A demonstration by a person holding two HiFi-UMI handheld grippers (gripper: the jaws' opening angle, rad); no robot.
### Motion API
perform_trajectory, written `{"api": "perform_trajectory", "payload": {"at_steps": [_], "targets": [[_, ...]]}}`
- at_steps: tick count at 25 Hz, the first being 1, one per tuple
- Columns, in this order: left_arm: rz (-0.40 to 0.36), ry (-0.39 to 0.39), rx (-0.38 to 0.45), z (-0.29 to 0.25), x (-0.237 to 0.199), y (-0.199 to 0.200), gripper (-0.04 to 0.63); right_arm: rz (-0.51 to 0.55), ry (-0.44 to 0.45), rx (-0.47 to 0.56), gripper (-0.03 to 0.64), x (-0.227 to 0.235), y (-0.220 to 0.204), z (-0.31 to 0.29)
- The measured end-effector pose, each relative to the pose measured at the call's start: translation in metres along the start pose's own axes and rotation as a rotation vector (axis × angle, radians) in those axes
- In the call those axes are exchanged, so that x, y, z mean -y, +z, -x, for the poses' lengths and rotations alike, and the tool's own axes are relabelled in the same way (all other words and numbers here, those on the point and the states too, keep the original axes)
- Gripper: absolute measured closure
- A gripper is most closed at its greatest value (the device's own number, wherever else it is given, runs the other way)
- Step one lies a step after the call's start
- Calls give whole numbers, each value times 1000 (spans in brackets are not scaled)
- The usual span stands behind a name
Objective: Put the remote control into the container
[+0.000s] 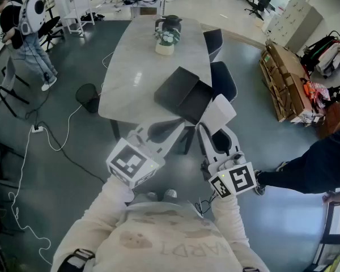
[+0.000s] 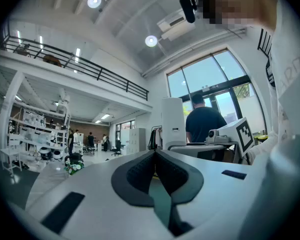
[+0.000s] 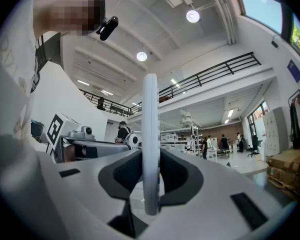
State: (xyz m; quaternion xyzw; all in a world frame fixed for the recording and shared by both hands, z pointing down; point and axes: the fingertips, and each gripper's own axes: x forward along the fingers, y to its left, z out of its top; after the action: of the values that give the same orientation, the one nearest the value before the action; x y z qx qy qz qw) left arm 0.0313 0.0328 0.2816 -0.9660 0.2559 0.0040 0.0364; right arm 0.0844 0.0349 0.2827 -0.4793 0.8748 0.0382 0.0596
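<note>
My right gripper [image 1: 214, 130] is shut on a white remote control [image 1: 220, 113], held up in the air just off the near end of the table. In the right gripper view the remote control [image 3: 150, 134] stands edge-on and upright between the dark pads [image 3: 175, 171]. A black open container [image 1: 184, 98] lies on the near end of the white table [image 1: 136, 67], just beyond the remote. My left gripper [image 1: 169, 128] is held up beside the right one. Its jaws are shut with nothing between them, as the left gripper view [image 2: 155, 156] shows.
A flower pot [image 1: 165, 41] and a dark jug [image 1: 169, 22] stand at the table's far end. Dark chairs [image 1: 222, 79] line its right side. A person's arm [image 1: 306, 166] reaches in at the right. Cables [image 1: 51, 140] trail over the floor at left.
</note>
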Motion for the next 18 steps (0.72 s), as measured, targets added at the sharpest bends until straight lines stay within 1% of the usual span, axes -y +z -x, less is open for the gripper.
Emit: {"api": "perform_trajectory", "payload": {"at_steps": [5, 15, 18], "targets": [[-13, -4, -5, -10, -2, -2, 583, 0, 0, 4, 518, 7, -2, -1], [-9, -3, -7, -24, -8, -6, 583, 9, 4, -3, 519, 16, -7, -6], [-6, 5, -11, -27, -10, -9, 583, -23, 11, -2, 520, 20, -9, -7]]}}
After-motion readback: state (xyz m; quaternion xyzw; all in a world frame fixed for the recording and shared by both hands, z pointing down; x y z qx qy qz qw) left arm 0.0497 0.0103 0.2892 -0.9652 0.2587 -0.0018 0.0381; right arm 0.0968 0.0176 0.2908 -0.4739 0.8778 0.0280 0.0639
